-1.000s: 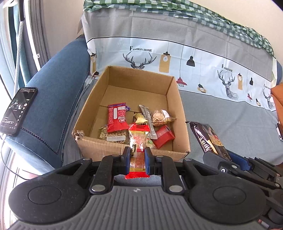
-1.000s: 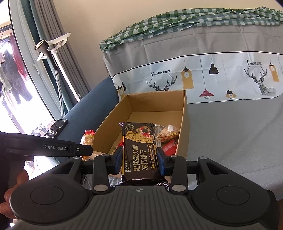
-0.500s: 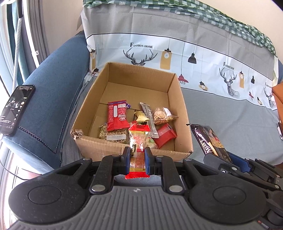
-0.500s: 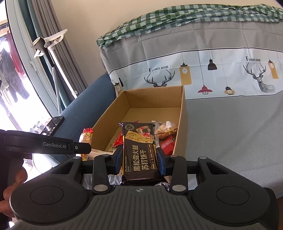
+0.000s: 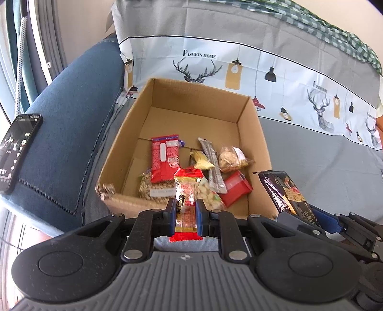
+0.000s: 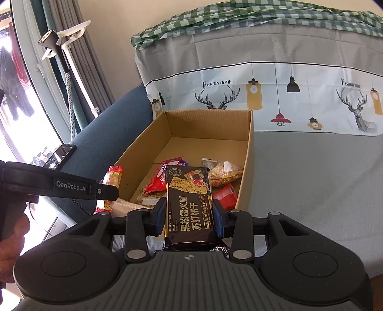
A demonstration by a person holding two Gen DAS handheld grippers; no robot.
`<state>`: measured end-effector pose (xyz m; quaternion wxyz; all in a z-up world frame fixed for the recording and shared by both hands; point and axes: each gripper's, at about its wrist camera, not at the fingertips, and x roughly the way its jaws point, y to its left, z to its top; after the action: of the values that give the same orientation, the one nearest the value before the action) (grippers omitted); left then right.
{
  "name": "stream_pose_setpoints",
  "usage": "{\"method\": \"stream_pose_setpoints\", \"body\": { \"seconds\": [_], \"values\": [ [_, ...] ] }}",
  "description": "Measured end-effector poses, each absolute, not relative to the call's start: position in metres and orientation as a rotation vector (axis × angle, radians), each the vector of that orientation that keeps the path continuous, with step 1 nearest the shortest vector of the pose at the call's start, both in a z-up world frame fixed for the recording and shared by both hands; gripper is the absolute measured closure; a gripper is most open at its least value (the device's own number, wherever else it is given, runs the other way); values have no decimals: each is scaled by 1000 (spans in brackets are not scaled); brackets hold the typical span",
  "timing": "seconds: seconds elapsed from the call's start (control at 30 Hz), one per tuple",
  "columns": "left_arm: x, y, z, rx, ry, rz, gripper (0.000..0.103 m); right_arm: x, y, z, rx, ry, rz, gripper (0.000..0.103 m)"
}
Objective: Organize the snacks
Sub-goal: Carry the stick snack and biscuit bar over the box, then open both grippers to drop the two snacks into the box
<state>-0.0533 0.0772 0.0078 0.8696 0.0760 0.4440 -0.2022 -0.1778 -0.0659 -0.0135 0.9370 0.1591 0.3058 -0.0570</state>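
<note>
I see sofa (image 6: 323,172) under grey deer-print cover (image 6: 299,95), checked cloth (image 6: 263,14) along backrest top, blue armrest (image 5: 71,114) at left edge, curtains (image 6: 81,71), bright window (image 6: 14,100), beige wall (image 6: 134,14).

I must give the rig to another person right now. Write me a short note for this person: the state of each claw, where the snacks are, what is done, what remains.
Left claw: shut on a red-ended clear snack pack, near the box's front edge.
Right claw: shut on a black cracker pack, also at the front edge.
Done: several snacks lie in the front of the box, among them a red wafer pack, a nut bag and a red packet. The back is bare.
Left: put both held packs into the box. I see no other loose snacks.
</note>
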Motion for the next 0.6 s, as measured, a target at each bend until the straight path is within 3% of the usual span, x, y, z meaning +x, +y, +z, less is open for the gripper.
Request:
{"method": "stream_pose_setpoints", "body": {
  "seconds": [0.6],
  "values": [
    [70,39,-36,214,981,-326,85,-60,-98,-44,269,667,-137,63]
  ]
}}
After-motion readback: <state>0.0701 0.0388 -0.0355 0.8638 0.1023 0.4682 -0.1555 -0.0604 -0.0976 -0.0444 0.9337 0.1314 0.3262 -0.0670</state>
